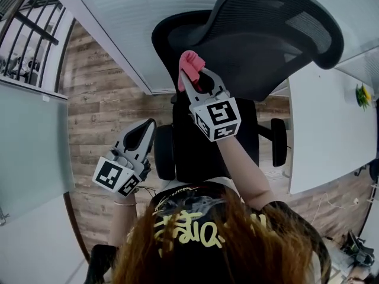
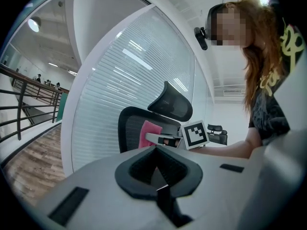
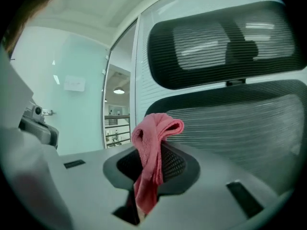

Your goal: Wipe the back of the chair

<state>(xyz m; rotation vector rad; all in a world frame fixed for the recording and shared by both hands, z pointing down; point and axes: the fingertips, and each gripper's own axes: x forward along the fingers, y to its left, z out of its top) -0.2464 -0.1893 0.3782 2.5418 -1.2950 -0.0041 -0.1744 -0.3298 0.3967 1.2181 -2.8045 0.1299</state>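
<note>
The black mesh office chair (image 1: 254, 64) stands in front of me, its backrest and headrest (image 1: 278, 16) facing me. My right gripper (image 1: 189, 77) is shut on a pink cloth (image 1: 190, 65), held up close to the backrest's upper left edge. In the right gripper view the cloth (image 3: 152, 152) bunches out of the jaws, with the mesh back (image 3: 240, 123) just behind it. My left gripper (image 1: 149, 125) hangs lower left beside the seat, shut and holding nothing. From the left gripper view I see the chair (image 2: 130, 128), the cloth (image 2: 149, 131) and the right gripper's marker cube (image 2: 194, 134).
A white desk (image 1: 325, 129) stands to the right, with a small green and yellow item (image 1: 362, 94) on it. A glass partition with blinds (image 1: 118, 28) runs behind the chair. The wood floor (image 1: 95, 111) and a railing (image 1: 29, 28) lie to the left.
</note>
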